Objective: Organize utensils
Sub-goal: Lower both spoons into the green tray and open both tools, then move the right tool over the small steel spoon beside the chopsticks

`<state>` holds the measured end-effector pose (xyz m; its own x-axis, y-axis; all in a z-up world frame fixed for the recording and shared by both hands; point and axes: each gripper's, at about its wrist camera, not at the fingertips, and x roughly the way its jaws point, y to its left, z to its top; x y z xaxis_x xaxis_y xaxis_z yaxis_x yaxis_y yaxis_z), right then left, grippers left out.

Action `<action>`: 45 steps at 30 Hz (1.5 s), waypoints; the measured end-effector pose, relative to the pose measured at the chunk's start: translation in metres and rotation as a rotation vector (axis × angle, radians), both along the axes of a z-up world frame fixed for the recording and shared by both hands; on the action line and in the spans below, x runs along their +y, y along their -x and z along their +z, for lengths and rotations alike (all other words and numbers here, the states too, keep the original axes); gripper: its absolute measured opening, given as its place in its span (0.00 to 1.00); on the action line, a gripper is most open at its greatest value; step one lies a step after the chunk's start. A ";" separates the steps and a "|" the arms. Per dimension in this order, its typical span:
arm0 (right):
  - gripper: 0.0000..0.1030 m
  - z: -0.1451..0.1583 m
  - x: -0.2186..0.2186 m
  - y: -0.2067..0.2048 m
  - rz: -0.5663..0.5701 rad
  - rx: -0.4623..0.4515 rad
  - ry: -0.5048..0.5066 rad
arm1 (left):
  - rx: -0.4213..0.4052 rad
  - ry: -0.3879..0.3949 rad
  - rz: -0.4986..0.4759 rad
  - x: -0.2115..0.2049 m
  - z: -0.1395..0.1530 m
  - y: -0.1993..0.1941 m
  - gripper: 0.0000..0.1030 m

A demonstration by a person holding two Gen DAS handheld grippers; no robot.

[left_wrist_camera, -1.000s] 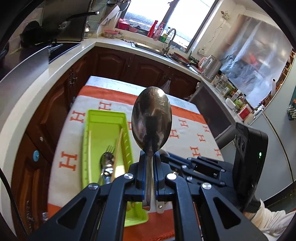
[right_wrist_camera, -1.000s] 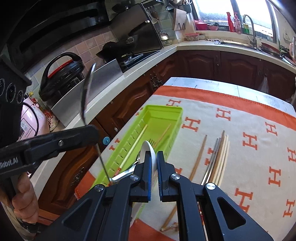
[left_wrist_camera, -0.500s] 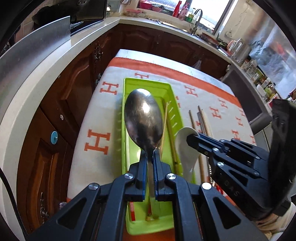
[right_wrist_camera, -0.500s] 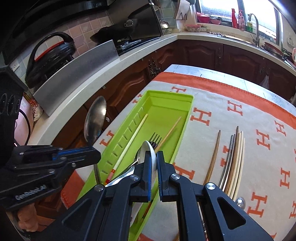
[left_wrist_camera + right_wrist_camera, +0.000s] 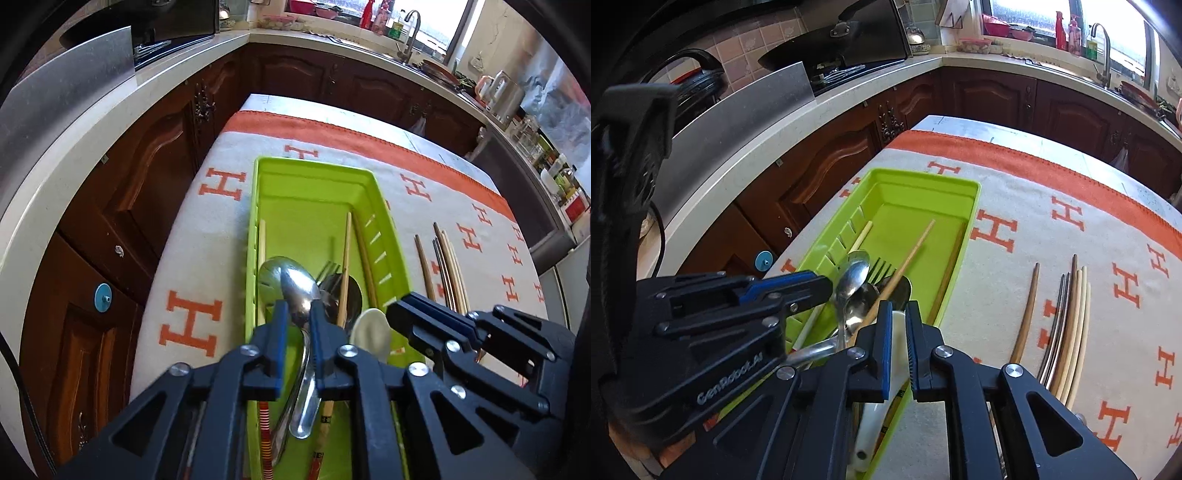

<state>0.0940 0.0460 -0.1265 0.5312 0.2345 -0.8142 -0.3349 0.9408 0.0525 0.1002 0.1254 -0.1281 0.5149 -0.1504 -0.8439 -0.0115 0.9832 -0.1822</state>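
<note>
A green tray (image 5: 384,229) (image 5: 971,206) lies on the cloth with chopsticks (image 5: 347,258), a fork and metal spoons in it. My left gripper (image 5: 297,317) (image 5: 827,284) hangs low over the tray's near end, jaws a little apart, and the metal spoon (image 5: 295,288) (image 5: 851,277) lies in the tray between the fingers. My right gripper (image 5: 897,314) (image 5: 397,314) is just to the right, over the tray's right side, jaws slightly apart, with the white spoon (image 5: 371,332) (image 5: 895,365) lying between them.
Several loose chopsticks (image 5: 443,266) (image 5: 1067,317) lie on the orange-and-white cloth (image 5: 1071,229) right of the tray. Wooden cabinets and a counter (image 5: 92,122) run along the left and far side. A sink with a tap (image 5: 406,33) is at the back.
Both grippers came down to the tray. The left jaws parted and the metal spoon dropped from upright to lying in the tray. The right jaws also parted around the white spoon.
</note>
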 end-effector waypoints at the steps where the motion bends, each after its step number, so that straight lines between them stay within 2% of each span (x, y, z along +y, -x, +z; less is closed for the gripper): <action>1: 0.11 0.002 0.001 0.002 0.000 -0.005 0.002 | -0.002 0.003 0.005 0.001 0.001 0.000 0.25; 2: 0.12 0.003 0.000 0.003 -0.002 -0.009 0.002 | -0.005 0.002 0.007 0.001 0.002 0.001 0.32; 6: 0.15 0.008 -0.009 0.008 -0.015 -0.004 -0.016 | -0.010 0.001 0.004 -0.001 0.007 0.009 0.44; 8: 0.15 0.013 -0.015 0.011 -0.027 0.004 -0.031 | -0.020 -0.014 0.011 -0.002 0.011 0.016 0.56; 11: 0.16 0.018 -0.025 0.017 -0.041 0.015 -0.044 | -0.034 -0.006 0.016 -0.002 0.018 0.029 0.68; 18: 0.18 0.033 -0.057 0.044 -0.086 0.021 -0.057 | -0.042 0.010 0.003 -0.004 0.025 0.058 0.69; 20: 0.19 0.036 -0.067 0.053 -0.108 0.018 -0.054 | -0.049 0.003 -0.005 -0.007 0.027 0.067 0.73; 22: 0.20 0.038 -0.080 0.064 -0.137 0.019 -0.055 | -0.057 -0.016 -0.016 -0.012 0.029 0.074 0.78; 26: 0.20 0.039 -0.112 0.085 -0.211 0.028 -0.067 | -0.074 -0.049 -0.047 -0.026 0.033 0.086 0.78; 33: 0.20 0.041 -0.165 0.114 -0.330 0.037 -0.056 | -0.094 -0.061 -0.112 -0.054 0.042 0.095 0.79; 39: 0.20 0.032 -0.197 0.124 -0.387 0.076 -0.082 | -0.107 -0.088 -0.174 -0.083 0.046 0.095 0.79; 45: 0.20 0.012 -0.202 0.114 -0.370 0.145 -0.146 | -0.102 -0.127 -0.216 -0.105 0.042 0.088 0.79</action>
